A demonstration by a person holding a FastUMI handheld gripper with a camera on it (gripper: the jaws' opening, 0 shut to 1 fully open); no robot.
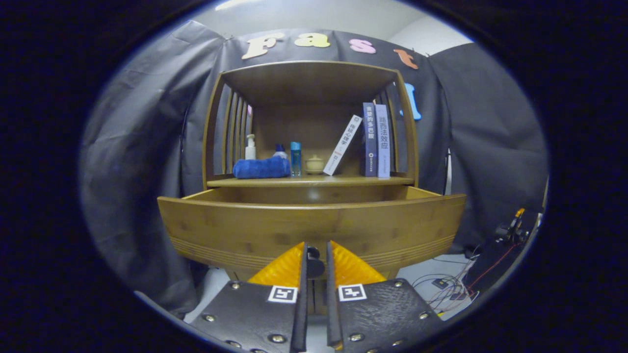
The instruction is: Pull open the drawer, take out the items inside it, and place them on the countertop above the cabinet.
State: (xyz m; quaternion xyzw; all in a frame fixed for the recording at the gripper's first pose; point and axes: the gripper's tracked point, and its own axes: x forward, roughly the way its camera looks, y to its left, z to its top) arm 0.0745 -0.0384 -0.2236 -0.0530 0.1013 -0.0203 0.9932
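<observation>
Gripper view gives us a bamboo-coloured wooden cabinet [309,98] with slatted sides and a smooth, grained finish. Its drawer [314,230] stands pulled out towards us, a broad curved front with fine grooves carved along its lower edge. We cannot see into the drawer from this low angle, so we cannot tell what lies in it.

Our gripper [316,257] has its fingers drawn close together around a small dark knob [314,264] at the lower middle of the drawer front; the knob sits right between the tips, and both fingers appear to press on it.

Beyond and above the fingers, the countertop [343,181] over the drawer carries a folded blue towel [261,168], soft and plush. Behind the towel stand a white pump bottle [250,147] and a blue-capped bottle [279,149]; just beside the towel is a slim blue bottle [295,158], then a small round lidded jar [314,164]. A white book [342,145] leans against two upright books [377,139].

Cables [449,287] trail over the floor beside the cabinet.
</observation>
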